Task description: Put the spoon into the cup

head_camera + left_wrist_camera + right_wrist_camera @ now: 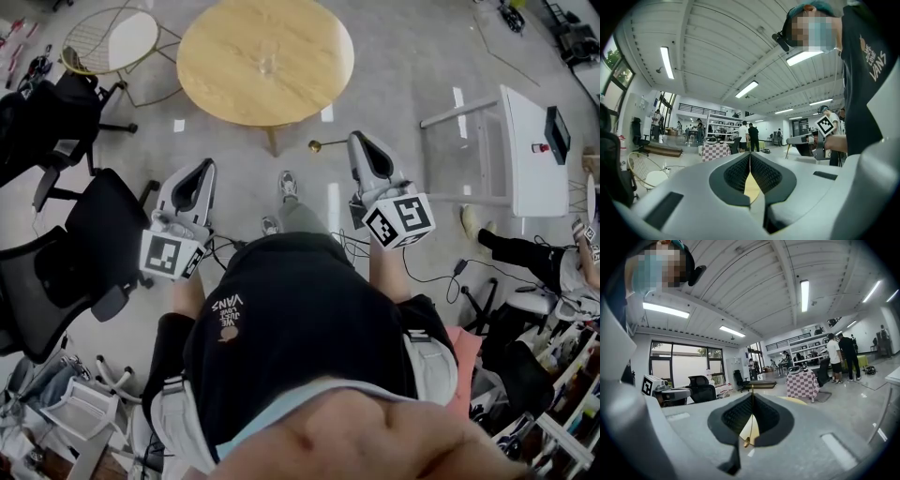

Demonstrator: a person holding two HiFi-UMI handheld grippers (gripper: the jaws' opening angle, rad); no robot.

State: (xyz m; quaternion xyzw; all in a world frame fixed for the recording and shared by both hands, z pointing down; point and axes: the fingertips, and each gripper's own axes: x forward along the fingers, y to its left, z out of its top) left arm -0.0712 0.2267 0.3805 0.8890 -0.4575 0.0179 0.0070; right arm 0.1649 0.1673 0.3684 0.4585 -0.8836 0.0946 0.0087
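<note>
A clear glass cup (268, 62) stands near the middle of the round wooden table (220, 56) ahead of me. My right gripper (359, 141) is held short of the table and is shut on a thin gold spoon (322, 144), which sticks out to the left of its jaws. In the right gripper view the spoon (749, 430) runs as a fine gold line between the closed pads of the right gripper (753, 395). My left gripper (203, 169) is shut with nothing in it, its pads pressed together in the left gripper view (750, 155).
Black office chairs (98, 230) stand at the left, with a white wire side table (108, 42) beyond them. A white table (525, 145) is at the right, a seated person (562, 267) past it. Cables lie on the floor around my feet.
</note>
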